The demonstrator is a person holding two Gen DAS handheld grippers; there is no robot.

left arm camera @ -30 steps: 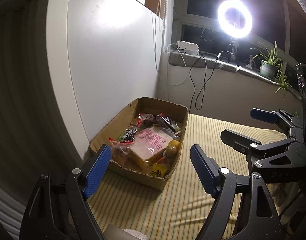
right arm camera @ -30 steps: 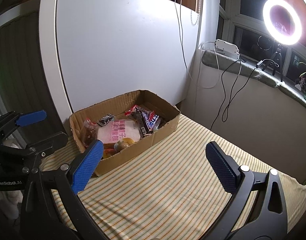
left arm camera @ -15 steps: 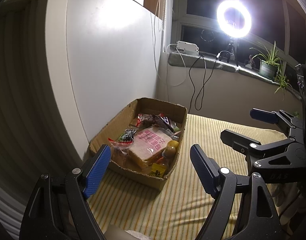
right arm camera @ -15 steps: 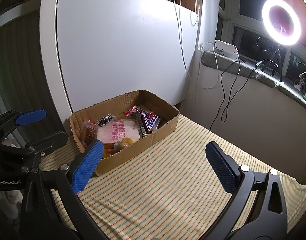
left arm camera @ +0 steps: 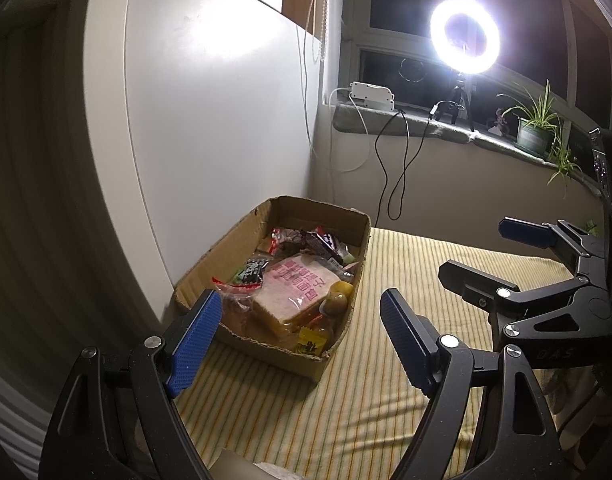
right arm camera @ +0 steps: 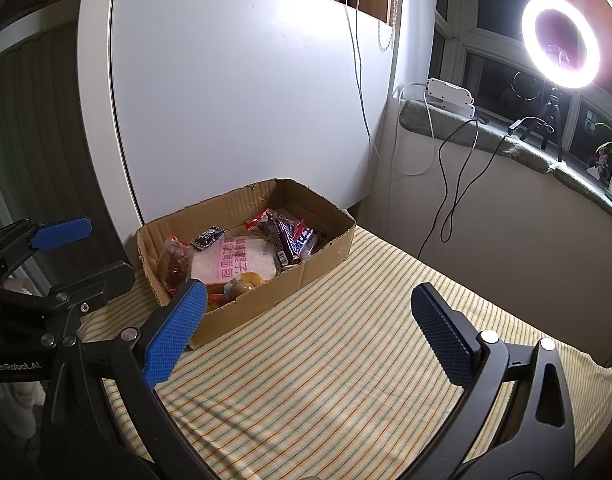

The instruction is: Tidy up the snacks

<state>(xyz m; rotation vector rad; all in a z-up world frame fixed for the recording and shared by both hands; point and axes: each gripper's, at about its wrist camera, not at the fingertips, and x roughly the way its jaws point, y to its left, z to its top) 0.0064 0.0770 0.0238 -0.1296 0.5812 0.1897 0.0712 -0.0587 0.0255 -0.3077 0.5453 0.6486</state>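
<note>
My left claw (left arm camera: 295,334) and right claw (right arm camera: 310,326) hover released and empty, short of the cardboard box (right arm camera: 326,254) on the striped counter (right arm camera: 346,380). Every visible snack, including the bread pack (left arm camera: 299,290) and chocolate bars (right arm camera: 291,238), lies inside the box; the gathering appears complete.

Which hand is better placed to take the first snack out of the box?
Probably the left. The left gripper is open right at the near end of the box, over the bread pack. The right gripper, also open, sits further back over bare tablecloth.
</note>
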